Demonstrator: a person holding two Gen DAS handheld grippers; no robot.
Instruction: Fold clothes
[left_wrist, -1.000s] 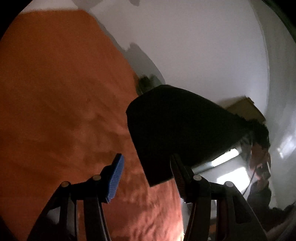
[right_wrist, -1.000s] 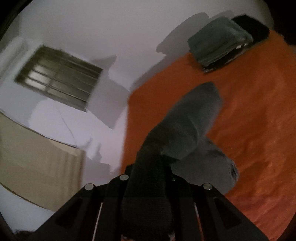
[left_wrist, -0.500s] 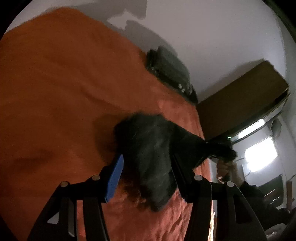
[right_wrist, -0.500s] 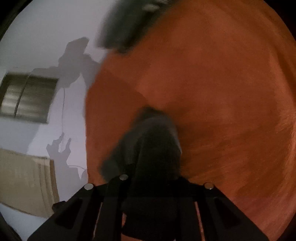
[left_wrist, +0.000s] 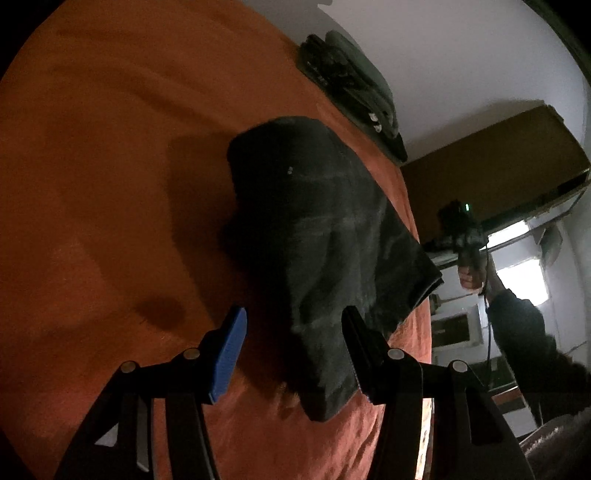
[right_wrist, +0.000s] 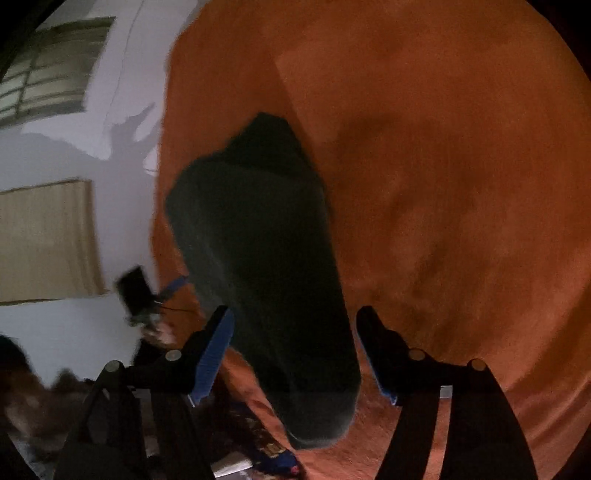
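Dark garment (left_wrist: 317, 236) lies in a loose heap on the orange blanket (left_wrist: 110, 184) in the left wrist view, where a second ago it hung in the air in front of the wall. We see our left gripper (left_wrist: 291, 339) with its jaws spread and not pressing on the cloth; the near end of the garment sits between them. At the far edge of the blanket a stack of folded clothes (left_wrist: 354, 85) waits. Off to the right, the person's hand (left_wrist: 471, 273) carries the other gripper beside the bed.

From the right wrist view, the garment (right_wrist: 266, 258) now rests on the blanket (right_wrist: 443, 184) instead of being clamped. Our right gripper (right_wrist: 295, 350) is opening, its pads clear of the cloth, though the hem still lies between them. We judge that the garment has just been dropped onto the bed, so spreading and folding it come next.
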